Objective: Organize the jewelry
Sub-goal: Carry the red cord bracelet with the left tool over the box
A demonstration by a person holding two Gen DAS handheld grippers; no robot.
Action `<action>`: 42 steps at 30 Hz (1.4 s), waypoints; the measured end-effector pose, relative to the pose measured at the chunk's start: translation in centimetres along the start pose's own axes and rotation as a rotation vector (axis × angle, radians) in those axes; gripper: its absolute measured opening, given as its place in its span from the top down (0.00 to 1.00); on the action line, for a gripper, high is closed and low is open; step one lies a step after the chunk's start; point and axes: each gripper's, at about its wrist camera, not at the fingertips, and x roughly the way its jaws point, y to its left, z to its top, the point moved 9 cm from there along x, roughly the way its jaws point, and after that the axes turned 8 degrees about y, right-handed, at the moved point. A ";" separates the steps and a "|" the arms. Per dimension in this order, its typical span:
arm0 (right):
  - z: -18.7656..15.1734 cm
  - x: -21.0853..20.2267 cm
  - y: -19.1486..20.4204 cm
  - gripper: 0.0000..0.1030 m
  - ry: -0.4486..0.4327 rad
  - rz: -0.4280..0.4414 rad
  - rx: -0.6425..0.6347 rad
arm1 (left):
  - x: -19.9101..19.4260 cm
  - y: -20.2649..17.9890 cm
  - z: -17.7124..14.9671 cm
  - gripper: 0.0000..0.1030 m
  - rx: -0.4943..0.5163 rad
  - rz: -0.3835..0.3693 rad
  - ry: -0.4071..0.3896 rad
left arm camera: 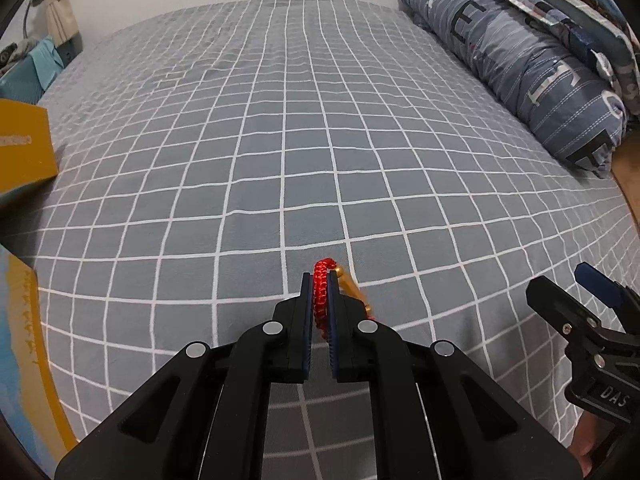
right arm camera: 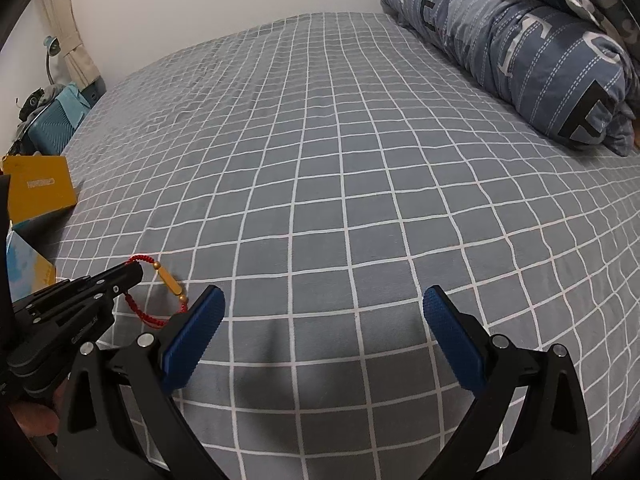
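Observation:
My left gripper (left arm camera: 320, 280) is shut on a red braided cord bracelet (left arm camera: 320, 300) with a gold tube bead (left arm camera: 352, 286), held just above the grey checked bedsheet (left arm camera: 280, 140). In the right wrist view the bracelet (right arm camera: 170, 282) hangs as a loop from the left gripper (right arm camera: 132, 274) at the lower left. My right gripper (right arm camera: 324, 300) is wide open and empty over the sheet, to the right of the left one; it also shows in the left wrist view (left arm camera: 568, 284).
A yellow box (right arm camera: 40, 188) lies at the bed's left edge, with a blue and yellow box (right arm camera: 28, 268) nearer. A rolled blue quilt (right arm camera: 520, 40) lies along the right side. A teal suitcase (right arm camera: 52, 124) stands beyond the bed.

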 end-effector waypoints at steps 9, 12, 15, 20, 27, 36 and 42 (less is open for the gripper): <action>-0.6 -1.6 1.2 0.07 0.004 -0.001 -0.014 | -2.9 1.5 -0.8 0.94 -0.004 0.022 -0.025; -0.8 -2.1 1.5 0.07 0.004 0.001 -0.014 | -3.7 2.1 -1.1 0.94 -0.007 0.028 -0.031; -1.0 -2.8 2.0 0.07 0.000 0.006 -0.015 | -4.8 2.7 -1.4 0.94 -0.008 0.030 -0.039; -1.5 -3.9 3.1 0.07 0.000 0.015 -0.019 | -6.7 3.8 -2.2 0.94 -0.015 0.034 -0.052; -2.0 -5.3 6.1 0.07 -0.001 0.023 -0.051 | -9.1 6.0 -3.6 0.94 -0.052 0.051 -0.057; -2.4 -7.8 11.5 0.07 -0.017 0.063 -0.092 | -14.5 10.0 -5.0 0.94 -0.090 0.090 -0.112; -2.5 -8.9 16.6 0.07 -0.031 0.088 -0.133 | -18.6 14.0 -6.0 0.94 -0.144 0.116 -0.157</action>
